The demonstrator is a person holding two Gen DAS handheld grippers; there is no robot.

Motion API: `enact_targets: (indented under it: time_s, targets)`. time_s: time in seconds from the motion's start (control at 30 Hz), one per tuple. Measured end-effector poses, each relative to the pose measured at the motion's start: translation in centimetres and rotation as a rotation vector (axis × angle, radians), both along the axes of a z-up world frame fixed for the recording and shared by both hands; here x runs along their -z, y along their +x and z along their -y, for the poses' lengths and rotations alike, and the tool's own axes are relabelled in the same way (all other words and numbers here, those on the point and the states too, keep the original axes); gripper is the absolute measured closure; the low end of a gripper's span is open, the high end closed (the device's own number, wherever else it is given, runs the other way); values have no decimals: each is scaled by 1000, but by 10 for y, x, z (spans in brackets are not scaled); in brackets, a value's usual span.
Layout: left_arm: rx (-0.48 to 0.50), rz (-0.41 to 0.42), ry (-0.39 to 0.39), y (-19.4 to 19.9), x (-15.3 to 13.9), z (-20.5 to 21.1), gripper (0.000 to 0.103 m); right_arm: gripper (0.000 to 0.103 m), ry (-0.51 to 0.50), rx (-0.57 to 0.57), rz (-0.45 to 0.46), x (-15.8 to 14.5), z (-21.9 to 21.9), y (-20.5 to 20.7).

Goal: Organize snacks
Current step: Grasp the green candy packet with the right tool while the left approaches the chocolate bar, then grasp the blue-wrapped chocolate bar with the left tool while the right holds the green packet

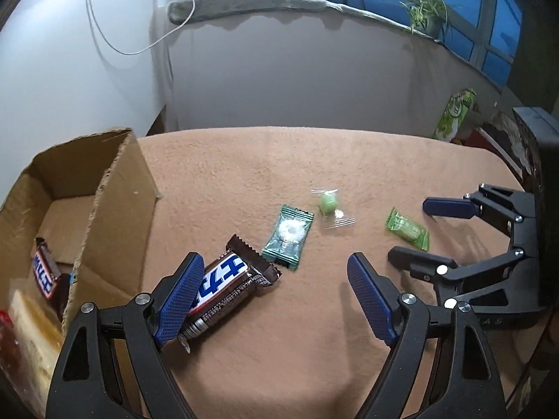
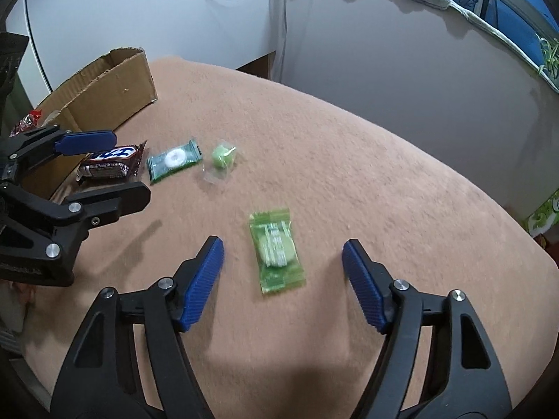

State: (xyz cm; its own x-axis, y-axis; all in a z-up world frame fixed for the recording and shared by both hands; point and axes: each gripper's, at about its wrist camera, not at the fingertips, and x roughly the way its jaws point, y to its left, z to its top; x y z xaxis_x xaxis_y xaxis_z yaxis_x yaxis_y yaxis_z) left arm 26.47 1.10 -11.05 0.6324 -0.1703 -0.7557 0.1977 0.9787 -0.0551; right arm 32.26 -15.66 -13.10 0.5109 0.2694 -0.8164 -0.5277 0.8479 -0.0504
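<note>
My left gripper (image 1: pixel 276 286) hangs with its fingers spread wide over the tan cloth-covered table (image 1: pixel 314 160), its left pad (image 1: pixel 180 296) right against the brown chocolate bar (image 1: pixel 227 282), which lies on the cloth just outside the cardboard box (image 1: pixel 115 195) — nothing is clamped. Only this left view looks down into the box: a second chocolate bar (image 1: pixel 43 272) lies on the floor of it, with a pale packet (image 1: pixel 31 331) and something red (image 1: pixel 7 335) at the near end, too blurred to name. My right gripper (image 2: pixel 283 276) is likewise apart and empty, and its own view shows what the left one gives only from the side — the light green candy packet (image 2: pixel 277 253) lying flat between the two blue pads, touching neither. Further out, between the two grippers, lie a dark green mint packet (image 2: pixel 174 164) and a round green sweet (image 2: pixel 222 157) in clear wrap, near each other. The right view shows the box only from outside.
</note>
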Motion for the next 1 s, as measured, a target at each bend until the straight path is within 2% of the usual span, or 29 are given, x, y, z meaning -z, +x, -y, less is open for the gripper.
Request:
enact_targets:
  time_s: [0.07, 0.13, 0.2, 0.23, 0.3, 0.4, 0.57, 0.6, 0.67, 0.73, 0.8, 0.83, 0.87, 0.9, 0.93, 1.0]
  targets:
    - [16, -7, 17, 0, 1, 1, 19, 39, 11, -11, -4, 0, 0, 1]
    - [33, -4, 33, -1, 3, 2, 19, 54, 15, -11, -1, -1, 0, 0]
    - [41, -2, 53, -2, 4, 3, 19, 74, 18, -8, 6, -1, 2, 2]
    - [41, -1, 55, -2, 4, 4, 20, 78, 17, -6, 9, -1, 3, 1]
    - [29, 1, 66, -2, 5, 4, 25, 80, 18, -1, 13, -2, 5, 0]
    - [8, 6, 64, -5, 2, 1, 44, 81, 26, 8, 15, -1, 7, -1]
    - [6, 2, 41, -16, -3, -2, 90, 81, 56, 46, 21, -2, 16, -9]
    - [12, -7, 32, -17, -3, -1, 94, 81, 61, 54, 22, -2, 19, -11]
    - [18, -18, 25, -24, 0, 0, 95, 81, 70, 67, 22, -2, 23, -16]
    - [5, 9, 83, -30, 1, 6, 95, 81, 76, 76, 21, -2, 26, -20]
    - [-1, 10, 126, -32, 1, 12, 92, 81, 76, 82, 22, -2, 29, -25]
    - [0, 11, 141, -33, -1, 14, 82, 81, 76, 84, 22, -2, 29, -27]
    - [4, 18, 149, -34, -3, 16, 54, 81, 77, 86, 23, -2, 31, -29]
    - [4, 31, 164, -34, -6, 18, 36, 81, 78, 88, 23, -2, 31, -30]
    - [-6, 61, 206, -34, -11, 22, 14, 81, 79, 89, 24, -2, 31, -31]
    - [-11, 93, 265, -32, -14, 26, 12, 81, 85, 90, 26, -3, 32, -33]
